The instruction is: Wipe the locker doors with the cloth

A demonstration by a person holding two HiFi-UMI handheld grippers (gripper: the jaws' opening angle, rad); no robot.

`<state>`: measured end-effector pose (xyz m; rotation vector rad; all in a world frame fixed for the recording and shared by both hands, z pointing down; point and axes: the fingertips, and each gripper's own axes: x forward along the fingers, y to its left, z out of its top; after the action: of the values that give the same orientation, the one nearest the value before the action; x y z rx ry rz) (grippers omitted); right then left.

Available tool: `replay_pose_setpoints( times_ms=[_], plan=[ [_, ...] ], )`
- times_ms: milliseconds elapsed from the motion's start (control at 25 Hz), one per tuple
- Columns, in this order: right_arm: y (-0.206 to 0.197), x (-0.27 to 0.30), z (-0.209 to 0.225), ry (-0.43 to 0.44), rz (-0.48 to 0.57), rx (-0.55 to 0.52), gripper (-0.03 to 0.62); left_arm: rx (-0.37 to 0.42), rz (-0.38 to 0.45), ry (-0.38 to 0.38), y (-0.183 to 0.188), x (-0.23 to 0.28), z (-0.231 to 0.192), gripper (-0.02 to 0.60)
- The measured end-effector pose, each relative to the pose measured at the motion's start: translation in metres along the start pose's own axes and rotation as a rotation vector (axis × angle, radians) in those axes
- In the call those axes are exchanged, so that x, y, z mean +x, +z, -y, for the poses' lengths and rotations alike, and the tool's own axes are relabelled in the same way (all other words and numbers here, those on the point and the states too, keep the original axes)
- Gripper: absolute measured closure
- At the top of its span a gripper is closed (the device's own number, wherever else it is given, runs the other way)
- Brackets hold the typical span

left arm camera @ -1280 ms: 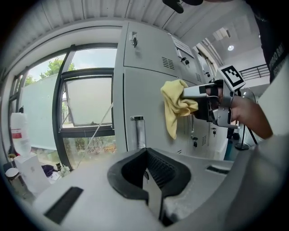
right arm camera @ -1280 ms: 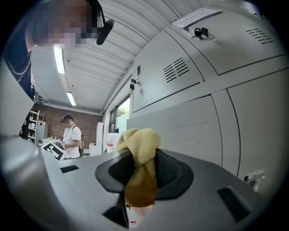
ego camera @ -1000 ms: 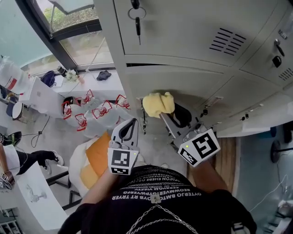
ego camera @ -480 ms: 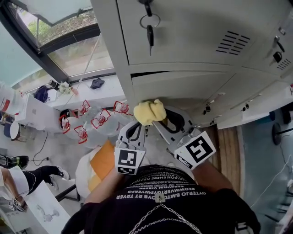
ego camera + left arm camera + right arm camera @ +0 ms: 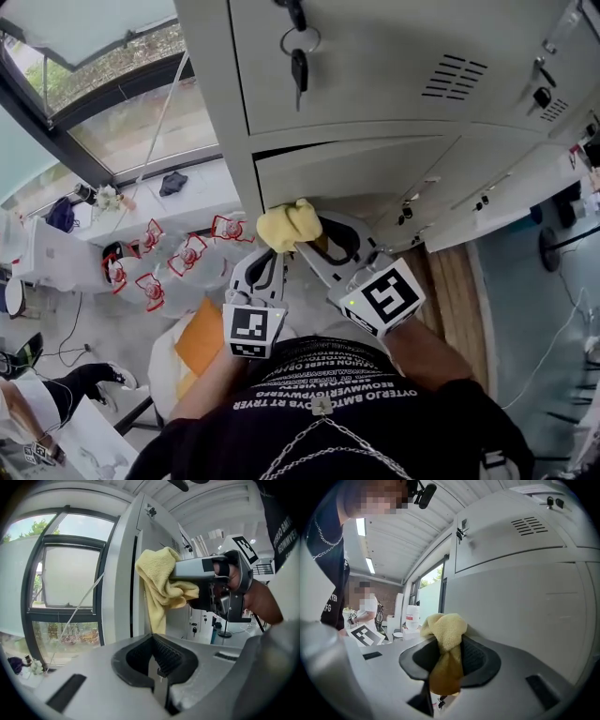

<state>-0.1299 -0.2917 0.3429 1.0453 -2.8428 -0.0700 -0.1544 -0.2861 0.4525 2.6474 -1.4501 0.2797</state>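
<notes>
Protruding from right claw [image 5: 446, 654]: cloth [image 5: 444, 629]

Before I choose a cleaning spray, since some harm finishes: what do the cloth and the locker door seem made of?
Cloth: soft yellow fabric, perhaps microfibre or terry; it bunches into fuzzy folds. Locker door: probably painted sheet metal, pale grey, smooth, matt; vent slots are punched through the door above.
</notes>
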Motion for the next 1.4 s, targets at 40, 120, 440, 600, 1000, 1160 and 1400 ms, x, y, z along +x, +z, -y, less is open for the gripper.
replay_pose_setpoints(
  times_ms=[40,120,440,600,1000,1160,1400],
  plan=[
    [-0.001,0.001,0.001,0.000,-0.003,-0.010,0.482,0.002,0.002,0.000,0.001,0.000,0.001,0.578],
    [-0.002,0.001,0.004,0.003,-0.007,-0.015,0.482,0.004,0.002,0.007,0.003,0.000,0.003,0.578],
    [-0.008,-0.007,0.021,0.048,0.007,-0.006,0.480,0.000,-0.016,0.070,0.004,0.005,0.022,0.578],
    [-0.006,-0.017,0.035,0.048,0.015,-0.041,0.480,-0.009,-0.021,0.115,0.011,0.007,0.030,0.578],
    [-0.018,-0.038,0.064,0.037,0.002,-0.066,0.480,-0.012,-0.013,0.175,0.016,0.013,0.052,0.578],
    [-0.020,-0.047,0.077,0.043,0.001,-0.055,0.479,-0.008,-0.009,0.185,0.020,0.022,0.061,0.578],
    [-0.024,-0.060,0.093,0.049,0.002,-0.054,0.479,0.001,-0.007,0.190,0.026,0.038,0.073,0.578]
  ],
)
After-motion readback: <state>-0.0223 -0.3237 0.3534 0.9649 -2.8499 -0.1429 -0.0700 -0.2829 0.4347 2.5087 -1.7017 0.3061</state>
